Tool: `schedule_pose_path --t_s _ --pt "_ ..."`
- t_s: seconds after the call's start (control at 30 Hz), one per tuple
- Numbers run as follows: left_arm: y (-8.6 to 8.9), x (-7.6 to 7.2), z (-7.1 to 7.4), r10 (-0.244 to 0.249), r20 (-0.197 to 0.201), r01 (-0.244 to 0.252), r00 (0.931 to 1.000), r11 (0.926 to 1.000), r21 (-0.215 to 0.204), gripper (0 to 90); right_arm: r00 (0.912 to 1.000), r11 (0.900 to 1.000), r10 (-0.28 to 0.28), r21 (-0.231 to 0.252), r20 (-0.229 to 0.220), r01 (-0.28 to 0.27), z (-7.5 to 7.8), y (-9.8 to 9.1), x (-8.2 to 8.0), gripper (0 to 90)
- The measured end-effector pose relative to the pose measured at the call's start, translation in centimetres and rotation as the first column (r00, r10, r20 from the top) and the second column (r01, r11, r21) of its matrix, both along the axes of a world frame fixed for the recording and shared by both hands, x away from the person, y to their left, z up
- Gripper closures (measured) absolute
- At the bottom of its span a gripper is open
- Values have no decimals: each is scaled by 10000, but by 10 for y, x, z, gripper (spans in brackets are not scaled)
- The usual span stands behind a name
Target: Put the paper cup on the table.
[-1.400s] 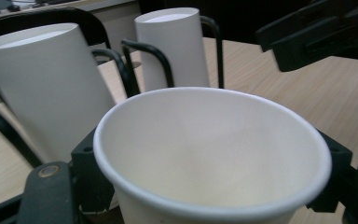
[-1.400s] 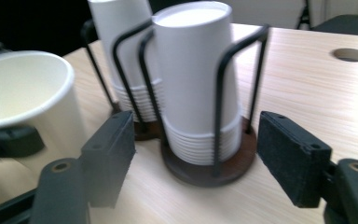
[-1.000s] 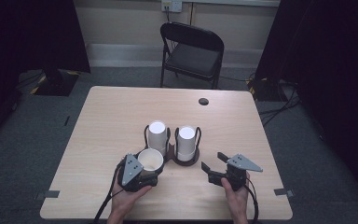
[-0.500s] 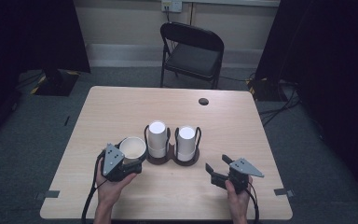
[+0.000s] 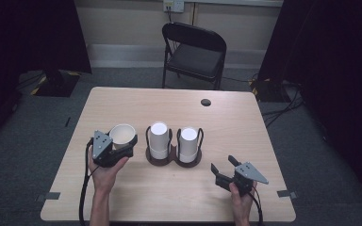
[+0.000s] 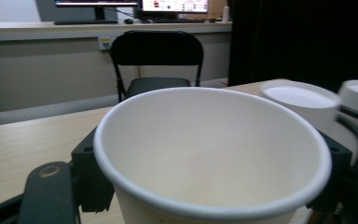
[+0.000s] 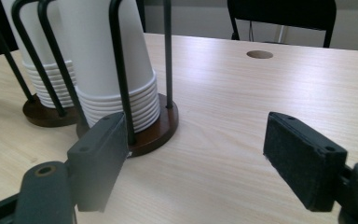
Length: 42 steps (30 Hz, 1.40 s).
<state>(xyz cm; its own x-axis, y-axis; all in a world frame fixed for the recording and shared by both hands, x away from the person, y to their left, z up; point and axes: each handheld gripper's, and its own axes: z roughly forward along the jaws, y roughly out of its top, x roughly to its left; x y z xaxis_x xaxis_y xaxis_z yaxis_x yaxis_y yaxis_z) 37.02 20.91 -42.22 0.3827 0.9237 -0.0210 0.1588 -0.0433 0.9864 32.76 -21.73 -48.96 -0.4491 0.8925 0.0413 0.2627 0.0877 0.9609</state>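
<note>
Left tool clamps a plain paper cup (no print); right tool gapes empty

The left gripper is held level in the left hand, forearm entering from the bottom edge, its jaws clamped on a cup. The right gripper, in the right hand, sits low with jaws spread wide and empty.

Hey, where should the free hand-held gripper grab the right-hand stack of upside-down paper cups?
Grip the top cup on its smooth side wall, above the wire holder. Come down from above: the wire loops and wooden base block a low side approach, and the right hand-held gripper is open.
</note>
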Motion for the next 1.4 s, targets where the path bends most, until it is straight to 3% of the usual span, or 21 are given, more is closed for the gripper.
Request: schedule_pose_path --t_s 0.13,0.27,0.37,0.7,0.83,1.03,1.17,1.3,1.4 --pt "4 11 -2 190 -36 -191 9998 9996 -226 222 9998 9999 -137 46 126 137 -3 -1 0 208" --pt "3 22 -5 408 -192 -408 9990 9992 -3 221 9991 9996 -243 173 344 237 -4 -2 -1 200" --pt "6 32 -11 786 -476 -785 9958 9969 24 220 9991 9994 -129 327 416 115 -5 -4 -1 192" --pt "19 62 -30 916 -1286 -934 9875 9956 -74 218 9987 9985 -9 549 502 -18 -5 -9 -2 171" --pt "17 68 -38 682 -1403 -672 9878 9977 119 213 9985 9979 -18 654 553 -19 -6 -10 -2 169" --pt "18 76 -47 558 -1563 -563 9861 9984 16 206 9985 9981 -64 623 538 31 -6 -9 -2 170" --pt "17 77 -53 400 -1932 -419 9803 9991 -56 203 9987 9984 -55 562 515 26 -5 -9 -2 171" --pt "14 75 -59 363 -1891 -362 9813 9993 43 200 9988 9988 -34 481 495 10 -5 -8 -2 173" --pt "16 72 -65 428 -2168 -443 9753 9990 -17 193 9985 9990 -24 439 542 0 -5 -8 -2 173"
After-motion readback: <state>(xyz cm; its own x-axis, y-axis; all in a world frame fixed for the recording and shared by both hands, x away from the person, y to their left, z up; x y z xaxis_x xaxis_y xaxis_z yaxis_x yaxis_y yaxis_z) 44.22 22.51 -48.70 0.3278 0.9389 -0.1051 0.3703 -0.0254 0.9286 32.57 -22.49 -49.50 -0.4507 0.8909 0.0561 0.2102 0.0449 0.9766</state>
